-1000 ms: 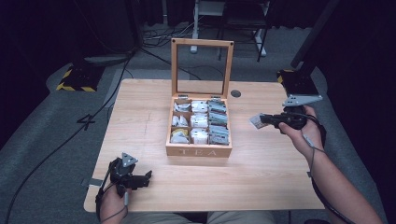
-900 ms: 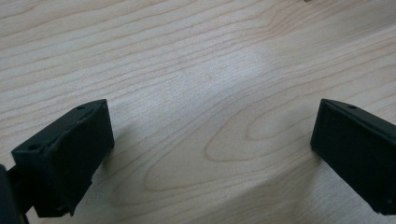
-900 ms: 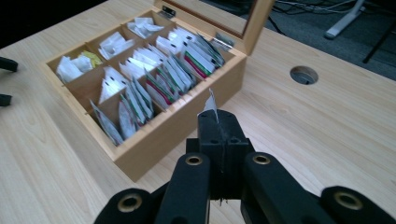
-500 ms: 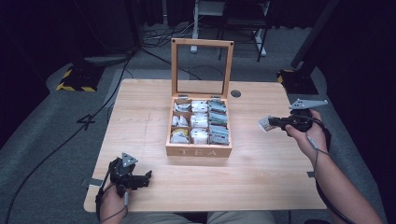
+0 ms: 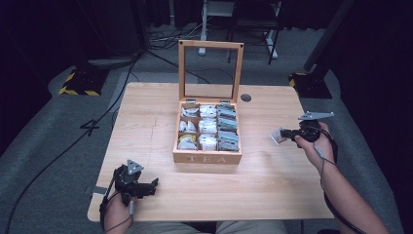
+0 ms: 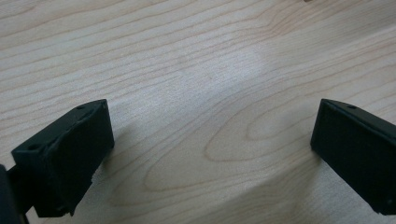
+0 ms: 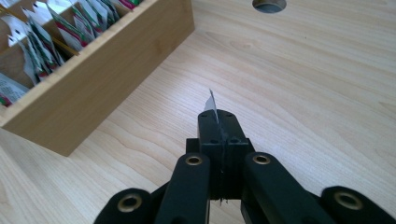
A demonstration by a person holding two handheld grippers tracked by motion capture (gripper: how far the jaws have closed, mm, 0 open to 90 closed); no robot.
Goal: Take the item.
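Observation:
A wooden tea box (image 5: 208, 157) marked TEA stands mid-table with its glass lid upright and several tea bags in its compartments. To the right of the box, above the table's right edge, my right gripper (image 5: 285, 135) is shut on a tea bag (image 5: 276, 137). In the right gripper view the tea bag (image 7: 212, 102) shows edge-on, a thin sliver pinched between the closed jaws, with the box's wall (image 7: 98, 88) at upper left. My left gripper (image 5: 152, 185) rests at the table's near left corner, open; its view shows both jaws wide apart over bare wood (image 6: 210, 116).
A round cable hole (image 5: 246, 97) sits in the table behind the box on the right, and shows as a hole (image 7: 269, 4) at the top of the right gripper view. Dark floor with cables and stands surrounds the table.
My right gripper has carried the tea bag further right and a little toward me, away from the box. The left gripper has stayed put.

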